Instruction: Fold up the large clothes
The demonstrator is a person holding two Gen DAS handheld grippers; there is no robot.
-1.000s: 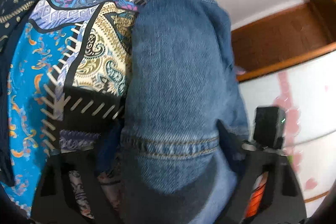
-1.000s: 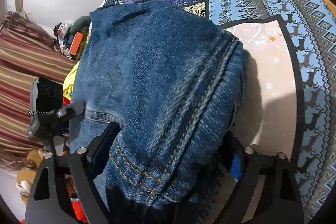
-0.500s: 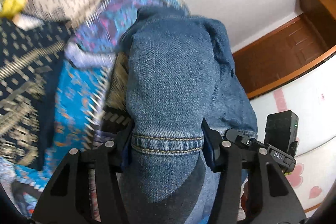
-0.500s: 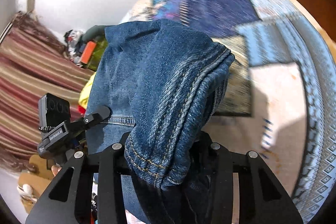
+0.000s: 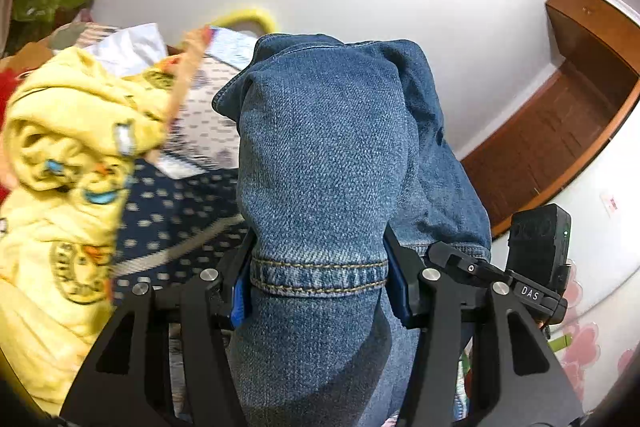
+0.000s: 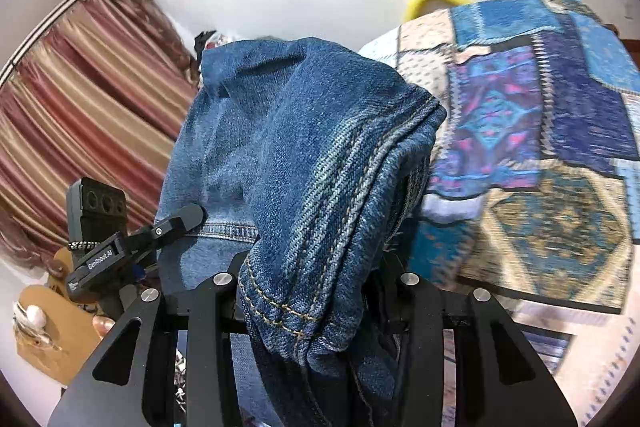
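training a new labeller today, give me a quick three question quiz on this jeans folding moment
1. True or false: both grippers are shut on the jeans.
2. Which part of the jeans does the left gripper clamp? A) a belt loop B) a stitched hem C) a pocket
3. In the left wrist view, what colour is the garment to the left of the jeans?

Key:
1. True; the right gripper pinches a bunched seam edge.
2. B
3. Yellow
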